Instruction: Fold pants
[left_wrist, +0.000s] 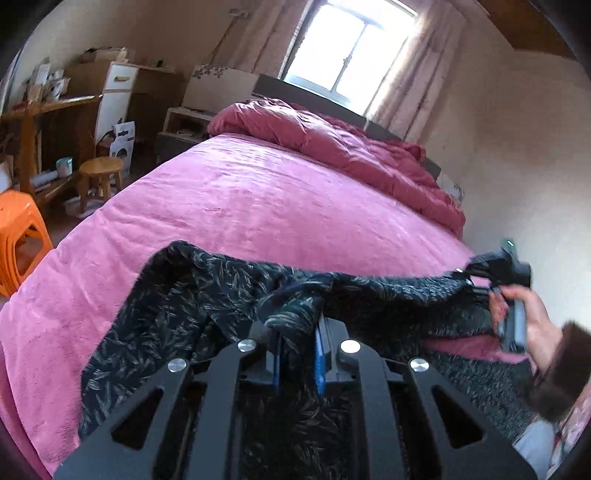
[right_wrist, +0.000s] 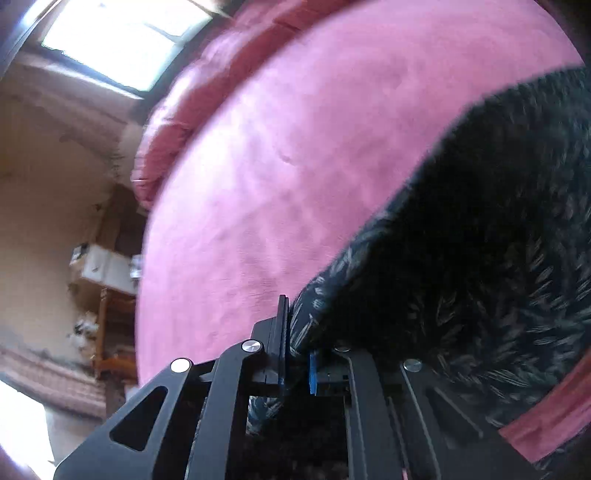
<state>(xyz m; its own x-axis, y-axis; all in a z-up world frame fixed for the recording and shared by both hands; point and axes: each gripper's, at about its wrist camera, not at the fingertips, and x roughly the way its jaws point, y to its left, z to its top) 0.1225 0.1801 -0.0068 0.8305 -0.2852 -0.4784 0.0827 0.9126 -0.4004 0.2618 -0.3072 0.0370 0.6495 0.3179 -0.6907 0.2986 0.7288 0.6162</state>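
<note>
1. Fleecy dark pants (left_wrist: 207, 295) with a leaf print hang between both claws, just over the pink bed (left_wrist: 240, 206); the lower part drapes toward the near bed edge.
2. Left claw (left_wrist: 297, 332) is clamped on a bunched fold of the fabric; cloth fills the gap between the blue pads.
3. Right claw (right_wrist: 295, 328) is likewise pinched on an edge of the pants, cloth wedged between its jaws. In the left view it sits far right, with the hand (left_wrist: 532, 321) on its grip.
4. Likely reason for the two-point hold: stretch the fabric taut and level so it can be laid flat before folding. My read, not certain.
5. Hard to tell: which parts are gripped (waistband or hems), since the cloth is bunched. Right view is motion-blurred. Legs' ends are cut off under the claw bodies.
</note>
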